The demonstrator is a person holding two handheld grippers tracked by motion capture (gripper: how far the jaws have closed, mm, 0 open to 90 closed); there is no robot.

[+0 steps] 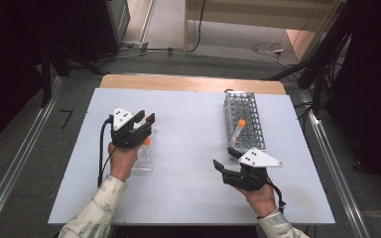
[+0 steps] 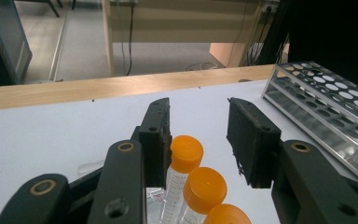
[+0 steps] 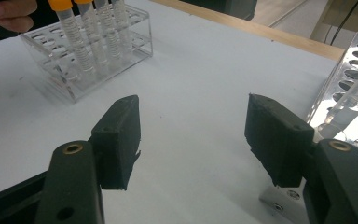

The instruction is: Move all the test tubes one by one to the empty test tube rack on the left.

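Left gripper view: spread fingers flank the farthest orange-capped tube, touching left finger.

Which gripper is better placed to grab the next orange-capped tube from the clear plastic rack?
Left gripper: its open jaws hang directly over the orange-capped tubes in the clear plastic rack. Right gripper sits by the metal rack.

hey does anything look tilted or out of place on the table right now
One orange-capped tube leans at a slant in the metal rack, not upright like the tubes in the clear rack. Nothing spilled.
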